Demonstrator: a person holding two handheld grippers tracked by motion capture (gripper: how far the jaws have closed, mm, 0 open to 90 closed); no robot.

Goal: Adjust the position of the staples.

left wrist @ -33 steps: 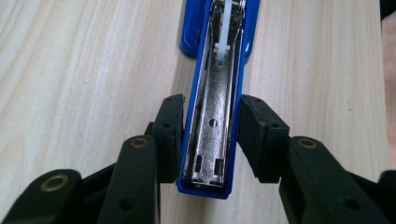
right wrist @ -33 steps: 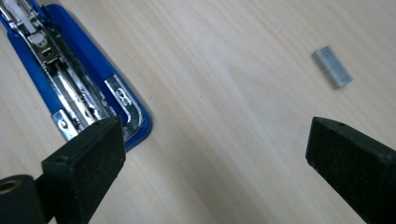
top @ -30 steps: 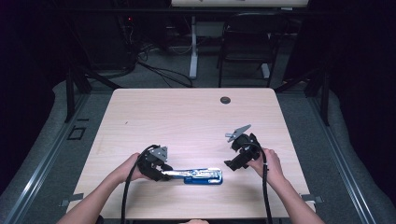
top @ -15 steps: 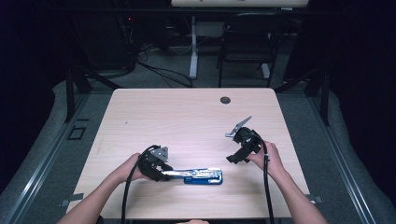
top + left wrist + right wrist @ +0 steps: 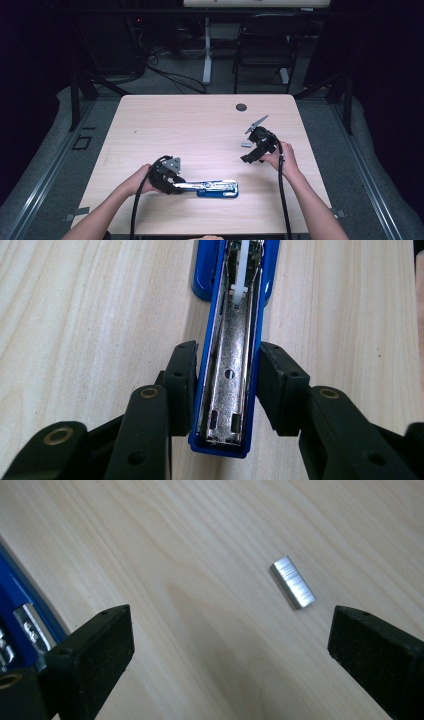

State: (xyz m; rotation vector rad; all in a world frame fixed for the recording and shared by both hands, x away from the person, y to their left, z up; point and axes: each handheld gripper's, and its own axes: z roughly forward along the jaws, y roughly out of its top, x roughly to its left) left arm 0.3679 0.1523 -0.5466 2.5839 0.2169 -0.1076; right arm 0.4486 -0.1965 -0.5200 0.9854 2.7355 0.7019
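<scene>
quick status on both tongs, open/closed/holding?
Left tongs: shut on the blue stapler, jaws against its two sides.
Right tongs: open, empty, above the staple strip lying on the table.

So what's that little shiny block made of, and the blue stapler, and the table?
The little block looks like bare metal, probably a strip of staples: silvery, with fine brushed lines. The stapler has a glossy blue shell, painted metal or plastic, I can't tell which, around a shiny chrome-like metal channel. The table looks like pale wood or wood-print laminate, with visible grain.
</scene>
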